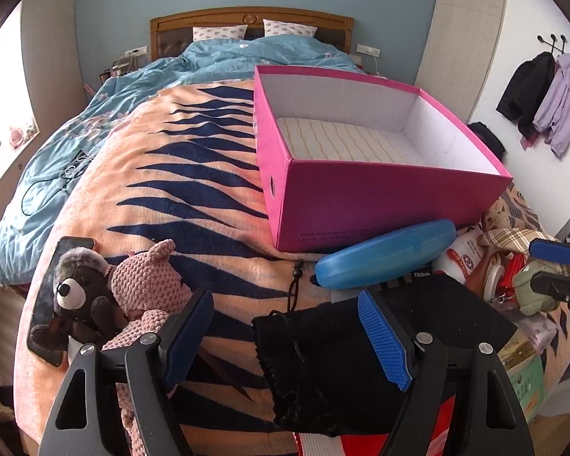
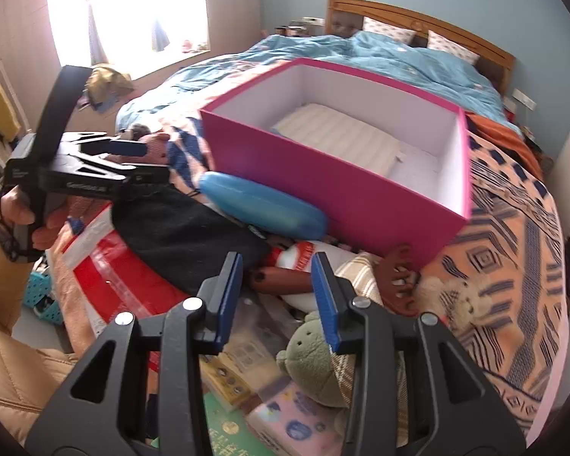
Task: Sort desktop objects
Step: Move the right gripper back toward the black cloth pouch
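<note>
An open pink box (image 1: 361, 197) (image 2: 323, 174) stands on the bed with a striped pad inside. A blue glasses case (image 1: 383, 254) (image 2: 262, 205) leans on its near wall. My left gripper (image 1: 288, 326) (image 2: 125, 148) is open wide over the left edge of a black velvet pouch (image 1: 323, 361) (image 2: 186, 235), and its pads press on nothing. My right gripper (image 2: 277, 296) (image 1: 554, 266) hangs open, its jaws fairly narrow, above a clutter pile holding a white bottle (image 2: 307, 258) and a green plush (image 2: 315, 357). Nothing is held.
A brown bear plush (image 1: 79, 300) and a pink knitted pig (image 1: 148, 285) lie left on a phone (image 1: 45, 311). A brown hair claw (image 2: 399, 281), a beige bear (image 2: 463, 304), a red-and-white bag (image 2: 106, 273), small boxes (image 2: 228, 380) and a tissue pack (image 2: 296, 418) crowd the bed's near edge.
</note>
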A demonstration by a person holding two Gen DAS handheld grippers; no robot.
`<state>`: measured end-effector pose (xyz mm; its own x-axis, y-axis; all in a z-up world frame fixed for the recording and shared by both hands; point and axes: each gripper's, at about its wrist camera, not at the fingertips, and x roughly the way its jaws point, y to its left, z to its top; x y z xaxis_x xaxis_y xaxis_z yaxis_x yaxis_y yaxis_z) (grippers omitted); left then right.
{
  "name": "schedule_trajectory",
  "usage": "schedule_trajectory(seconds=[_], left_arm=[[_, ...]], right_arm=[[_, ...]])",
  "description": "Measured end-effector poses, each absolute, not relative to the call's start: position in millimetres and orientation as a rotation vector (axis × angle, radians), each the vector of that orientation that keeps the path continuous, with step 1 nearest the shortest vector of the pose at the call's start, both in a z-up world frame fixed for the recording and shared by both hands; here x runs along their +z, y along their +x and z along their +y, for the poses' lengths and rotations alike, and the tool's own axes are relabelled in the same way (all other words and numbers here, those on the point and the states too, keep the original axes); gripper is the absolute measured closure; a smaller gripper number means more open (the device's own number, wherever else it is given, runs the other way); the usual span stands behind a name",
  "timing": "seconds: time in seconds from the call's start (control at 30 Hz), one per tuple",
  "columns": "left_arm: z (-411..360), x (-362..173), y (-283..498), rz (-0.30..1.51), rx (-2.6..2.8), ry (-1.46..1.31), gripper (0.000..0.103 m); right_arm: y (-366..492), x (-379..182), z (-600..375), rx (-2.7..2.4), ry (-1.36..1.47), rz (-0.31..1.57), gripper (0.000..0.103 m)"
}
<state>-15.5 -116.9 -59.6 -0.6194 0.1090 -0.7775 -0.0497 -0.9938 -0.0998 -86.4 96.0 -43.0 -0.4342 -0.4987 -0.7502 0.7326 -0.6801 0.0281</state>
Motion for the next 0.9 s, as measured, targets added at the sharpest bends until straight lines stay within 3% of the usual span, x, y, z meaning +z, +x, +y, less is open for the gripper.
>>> schedule_trajectory(seconds=[0.5,0.67,0.9], left_arm=[[-115.2,-73.3,-9.8,-0.101,2.686,-1.371,0.023],[-117.5,-72.9,-6.2,-0.109,2.679,-1.355,0.023],[-117.9,-74.6,-7.7,-0.105,2.660,-1.362,0.023]], right_arm=[[-66.0,-70.7,39.6,-1.935,1.004,0.250,0.062],[-68.4,-86.4,57.6,-1.977,1.053,0.234,0.069],[-91.7,-86.0,93.9,-2.023,1.151,0.061,0.067]])
